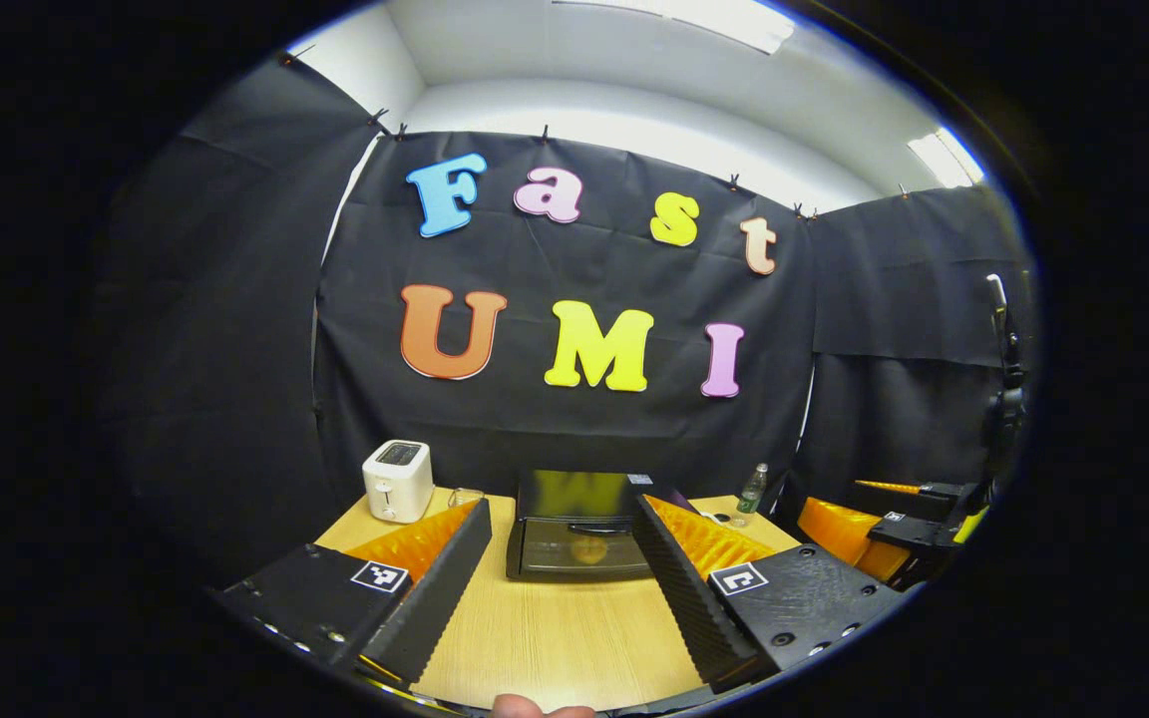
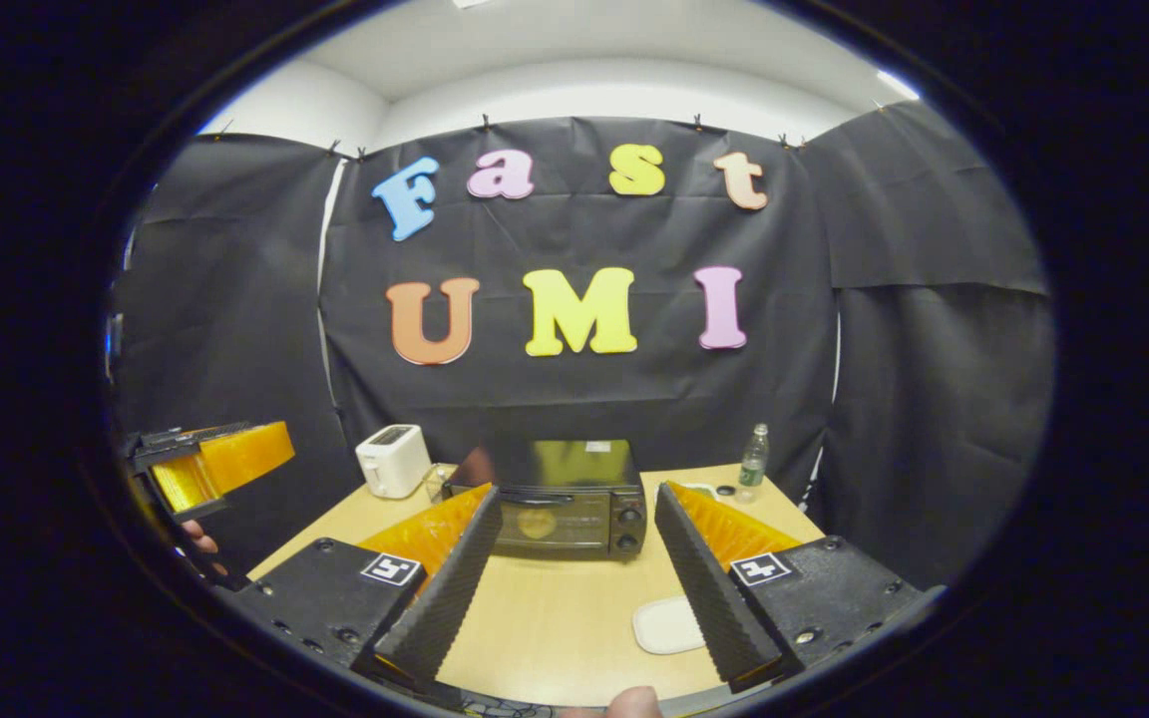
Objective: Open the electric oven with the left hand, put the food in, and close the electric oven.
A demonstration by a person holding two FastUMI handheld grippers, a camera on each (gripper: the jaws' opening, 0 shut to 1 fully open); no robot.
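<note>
Left gripper [image 1: 560,578] spread | oven [image 1: 579,527] door seemingly closed | tabletop [image 1: 555,638] between

I see a light wood-grain table [image 2: 555,618] in front of me. Directly on it, toward the back, stands the black electric oven [image 2: 565,499], door closed, something round and yellowish behind its glass. A white toaster [image 2: 392,460] sits at the back left corner, with a clear glass [image 1: 465,496] between it and the oven. A plastic bottle [image 2: 752,462] stands back right. A flat white plate [image 2: 667,625] lies nearer me, right of centre.
</note>
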